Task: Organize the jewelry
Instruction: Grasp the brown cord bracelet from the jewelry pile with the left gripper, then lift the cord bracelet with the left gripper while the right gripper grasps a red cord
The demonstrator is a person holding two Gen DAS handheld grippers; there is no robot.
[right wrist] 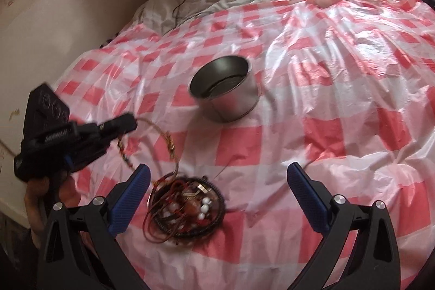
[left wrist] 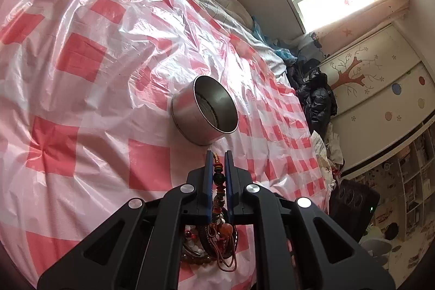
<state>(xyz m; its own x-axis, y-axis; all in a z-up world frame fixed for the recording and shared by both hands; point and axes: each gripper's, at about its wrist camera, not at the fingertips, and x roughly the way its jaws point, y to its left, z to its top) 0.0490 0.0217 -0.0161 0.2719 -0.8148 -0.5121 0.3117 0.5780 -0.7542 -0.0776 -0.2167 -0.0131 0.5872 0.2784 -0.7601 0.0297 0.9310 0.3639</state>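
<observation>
A round metal tin [right wrist: 224,93], open at the top, is seen standing upright near the middle of a red-and-white checked plastic sheet [right wrist: 339,99] spread over a bed. A tangled pile of jewelry [right wrist: 187,208] lies toward the sheet's near edge, well apart from the tin. The left gripper [right wrist: 130,124] is clamped on a beaded strand [right wrist: 168,143], lifted above the pile. The right gripper [right wrist: 217,195] is held wide apart, nothing between its blue pads [right wrist: 130,197].

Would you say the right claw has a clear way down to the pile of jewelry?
Probably yes: the right claw is open just above the jewelry pile, with nothing between. The left claw stands off to the side, though its bead strand trails nearby.
</observation>
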